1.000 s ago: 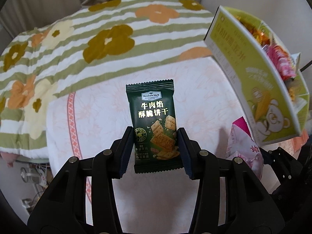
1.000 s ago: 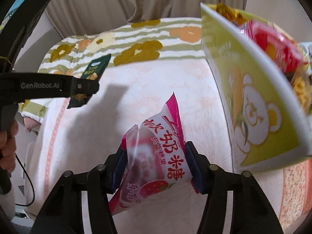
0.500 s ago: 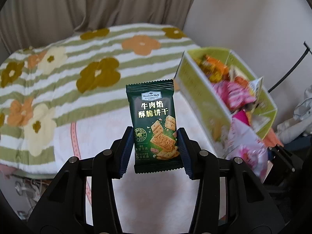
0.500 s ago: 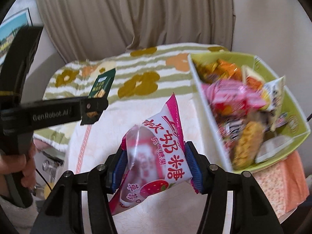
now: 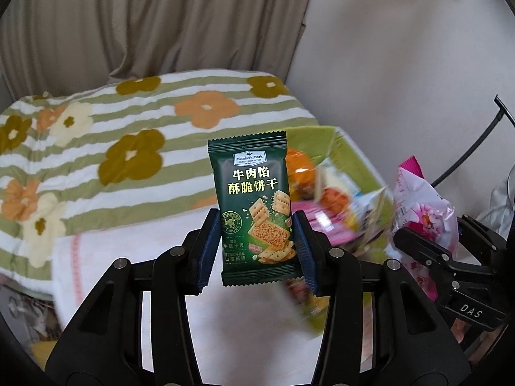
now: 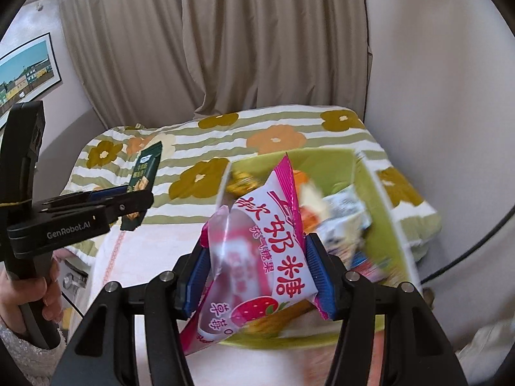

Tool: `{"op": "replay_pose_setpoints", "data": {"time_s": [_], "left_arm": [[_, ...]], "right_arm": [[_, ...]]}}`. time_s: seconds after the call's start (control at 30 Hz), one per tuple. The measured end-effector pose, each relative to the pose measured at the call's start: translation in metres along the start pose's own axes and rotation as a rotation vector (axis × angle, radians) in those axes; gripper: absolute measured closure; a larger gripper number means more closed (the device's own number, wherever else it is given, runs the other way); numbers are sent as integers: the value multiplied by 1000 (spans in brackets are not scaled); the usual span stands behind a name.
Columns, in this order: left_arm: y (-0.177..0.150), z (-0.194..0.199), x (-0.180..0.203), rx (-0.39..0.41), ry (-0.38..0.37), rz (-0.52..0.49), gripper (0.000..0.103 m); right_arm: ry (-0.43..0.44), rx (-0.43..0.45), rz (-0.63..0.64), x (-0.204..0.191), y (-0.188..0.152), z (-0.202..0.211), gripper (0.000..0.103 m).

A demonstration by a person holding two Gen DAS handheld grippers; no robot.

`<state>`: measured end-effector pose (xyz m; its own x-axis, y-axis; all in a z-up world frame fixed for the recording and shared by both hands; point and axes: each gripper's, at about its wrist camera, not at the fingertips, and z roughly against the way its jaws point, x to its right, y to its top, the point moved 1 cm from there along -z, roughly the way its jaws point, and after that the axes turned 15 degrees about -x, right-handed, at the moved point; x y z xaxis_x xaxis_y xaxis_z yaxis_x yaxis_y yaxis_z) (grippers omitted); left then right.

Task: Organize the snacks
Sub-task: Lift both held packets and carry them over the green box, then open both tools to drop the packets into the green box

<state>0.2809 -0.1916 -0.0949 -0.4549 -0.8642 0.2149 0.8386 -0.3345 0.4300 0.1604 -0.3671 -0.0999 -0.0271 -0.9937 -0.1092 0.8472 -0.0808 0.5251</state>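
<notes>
My left gripper (image 5: 256, 251) is shut on a dark green cracker packet (image 5: 252, 199), held upright above the white table. It also shows at the left of the right wrist view (image 6: 141, 173). My right gripper (image 6: 254, 276) is shut on a pink and white strawberry candy bag (image 6: 267, 247), raised over the green snack box (image 6: 376, 193). The candy bag shows at the right of the left wrist view (image 5: 421, 212). The box (image 5: 357, 157) holds several mixed snack packets, blurred by motion.
A white cloth-covered table (image 5: 135, 247) lies below. Behind it is a bed with a green striped flower blanket (image 5: 135, 122). Beige curtains (image 6: 225, 48) and a white wall (image 5: 402, 48) stand behind. A framed picture (image 6: 25, 80) hangs at left.
Both grippers have risen and tilted up, still holding their packets. The green box now sits lower in view, with its open top and contents visible.
</notes>
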Motion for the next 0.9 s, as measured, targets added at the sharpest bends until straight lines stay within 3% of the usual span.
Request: {"op": "replay_pose_setpoints", "data": {"time_s": [0.33,0.7,0.77,0.8,0.83,0.9], "left_arm": [[34,-62,77,-76,-8,26,62],[63,-105,81,-159,25,44,59],[63,-111,80,-177,39,53,37],[64,-113,78,-176,61,53,12],[65,-114,76,-170,77,50,3],[64,-112,73,-153,106,49,3]], "right_arm": [[45,-47,20,84,33,-10,50],[81,-92,-27,113,53,-39,50],[85,-102,-31,116,57,-44,50],[86,-106,-37,118,60,-47,50],[90,-110,-45,119,61,-49,50],[99,-121,-56,122,65,-54,50]]}}
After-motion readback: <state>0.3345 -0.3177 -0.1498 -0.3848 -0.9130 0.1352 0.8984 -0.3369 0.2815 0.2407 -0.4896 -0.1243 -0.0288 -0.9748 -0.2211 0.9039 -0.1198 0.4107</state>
